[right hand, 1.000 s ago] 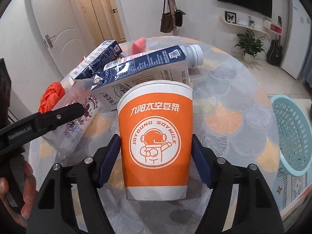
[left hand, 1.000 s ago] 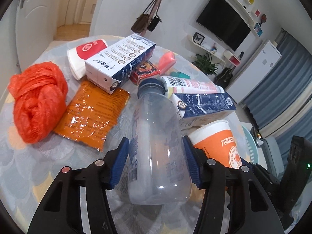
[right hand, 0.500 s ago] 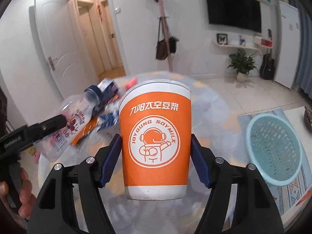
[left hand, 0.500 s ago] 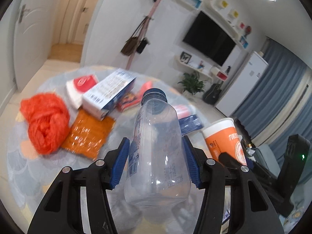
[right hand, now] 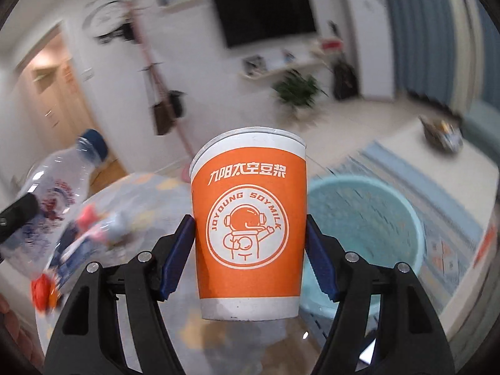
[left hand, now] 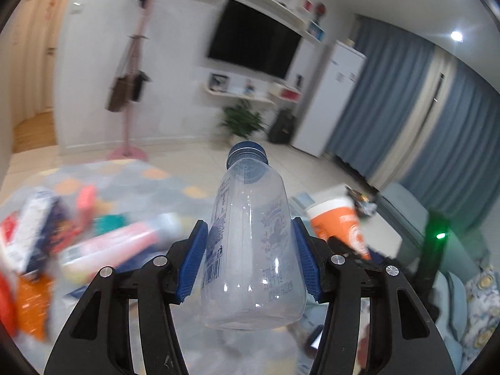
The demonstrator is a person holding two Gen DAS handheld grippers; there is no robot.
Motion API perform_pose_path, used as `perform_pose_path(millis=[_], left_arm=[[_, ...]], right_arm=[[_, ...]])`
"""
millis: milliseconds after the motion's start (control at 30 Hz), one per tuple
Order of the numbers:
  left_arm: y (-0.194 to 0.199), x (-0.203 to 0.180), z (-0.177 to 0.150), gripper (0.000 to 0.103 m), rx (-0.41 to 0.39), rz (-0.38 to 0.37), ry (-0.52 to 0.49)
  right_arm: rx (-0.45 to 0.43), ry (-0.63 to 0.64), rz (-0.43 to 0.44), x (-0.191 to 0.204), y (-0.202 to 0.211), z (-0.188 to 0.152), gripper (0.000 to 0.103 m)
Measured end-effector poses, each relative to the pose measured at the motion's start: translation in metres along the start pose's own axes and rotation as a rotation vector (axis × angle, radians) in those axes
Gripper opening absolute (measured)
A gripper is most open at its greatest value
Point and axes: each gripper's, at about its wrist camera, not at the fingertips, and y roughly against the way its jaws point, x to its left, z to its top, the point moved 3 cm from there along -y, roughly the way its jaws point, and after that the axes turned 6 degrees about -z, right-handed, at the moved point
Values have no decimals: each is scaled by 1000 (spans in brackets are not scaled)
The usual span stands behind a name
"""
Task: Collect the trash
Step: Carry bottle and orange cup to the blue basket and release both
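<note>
Bottle (left hand: 253, 250) & cup (right hand: 248, 234) now lifted off table (left hand: 175, 181).

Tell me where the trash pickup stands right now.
Nothing visibly binned yet; the blue basket looks blurred. In hand: left gripper clamps the clear bottle, right gripper clamps the orange cup, both off the table. Left: cartons and wrappers on the table.

White walls carry a black television (left hand: 253, 39) beside a white fridge (left hand: 336, 100), blue curtains (left hand: 415, 115) and a potted plant (left hand: 242, 122).
</note>
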Motion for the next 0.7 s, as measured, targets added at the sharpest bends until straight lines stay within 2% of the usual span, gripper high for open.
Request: perform_pose_path(millis=[200, 400, 500, 633, 700], left_arm=[[-89, -29, -9, 53, 135, -87, -46], [-168, -41, -26, 53, 273, -138, -32], [-191, -46, -35, 53, 323, -141, -40], [-195, -55, -41, 54, 348, -161, -40], [-196, -58, -41, 58, 346, -170, -38]], right_arm=[[104, -103, -123, -63, -51, -10, 66], [174, -150, -182, -98, -79, -27, 67], [210, -167, -193, -109, -88, -34, 68], [243, -183, -196, -122, -97, -38, 69], [243, -183, -198, -124, -97, -38, 70]])
